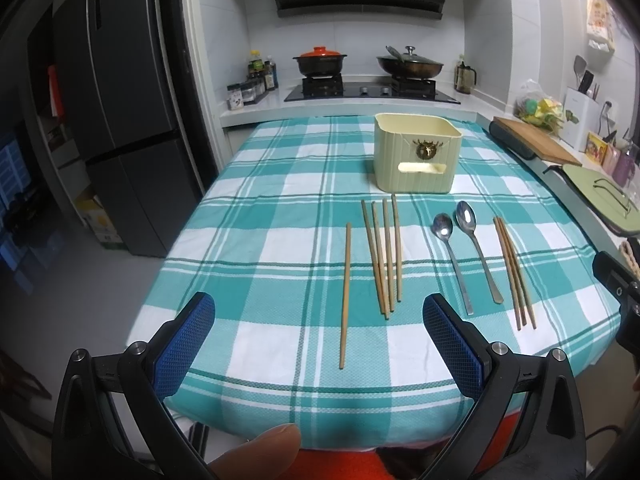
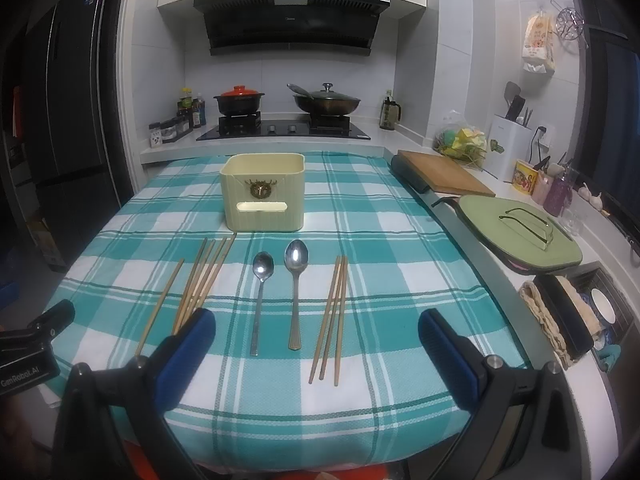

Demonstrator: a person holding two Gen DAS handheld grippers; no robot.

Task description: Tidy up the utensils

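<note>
We hold the left gripper and right gripper low at the near edge of the bench, jaws wide apart, both empty. On the checked cloth lie a single chopstick, four chopsticks, two spoons and three chopsticks. The cream holder stands upright behind them.

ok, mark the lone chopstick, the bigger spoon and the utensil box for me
lone chopstick (image 1: 345, 294), left wrist view, middle of its shaft.
bigger spoon (image 2: 296, 255), right wrist view, on its bowl.
utensil box (image 2: 262, 200), right wrist view, front wall below the emblem.
</note>
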